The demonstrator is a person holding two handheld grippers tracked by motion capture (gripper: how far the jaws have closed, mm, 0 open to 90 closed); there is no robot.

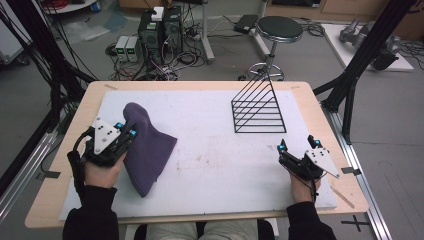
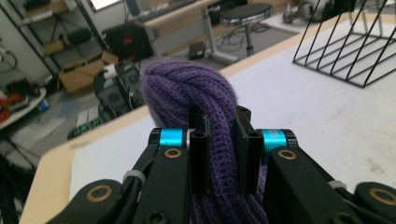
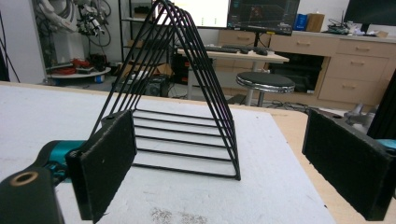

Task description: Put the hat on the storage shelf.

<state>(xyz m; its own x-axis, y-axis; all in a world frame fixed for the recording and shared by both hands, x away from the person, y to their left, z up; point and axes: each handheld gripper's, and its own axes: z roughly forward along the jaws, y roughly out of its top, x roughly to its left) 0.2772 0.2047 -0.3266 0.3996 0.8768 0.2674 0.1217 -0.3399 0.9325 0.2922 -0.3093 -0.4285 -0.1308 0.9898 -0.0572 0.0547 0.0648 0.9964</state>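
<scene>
Between the pads of the left claw (image 2: 219,140), clamped tight, sat the purple knit hat (image 1: 147,145), trailing onto the bench (image 1: 210,165); lifting slowly would prevent slipping. The right claw (image 3: 224,172) stood apart.

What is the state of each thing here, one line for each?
purple knit hat: pinched at one edge, partly lifted off the mat
left gripper: shut on the hat
right gripper: open, holding nothing
wire rack: upright on the white mat, nothing on it
</scene>
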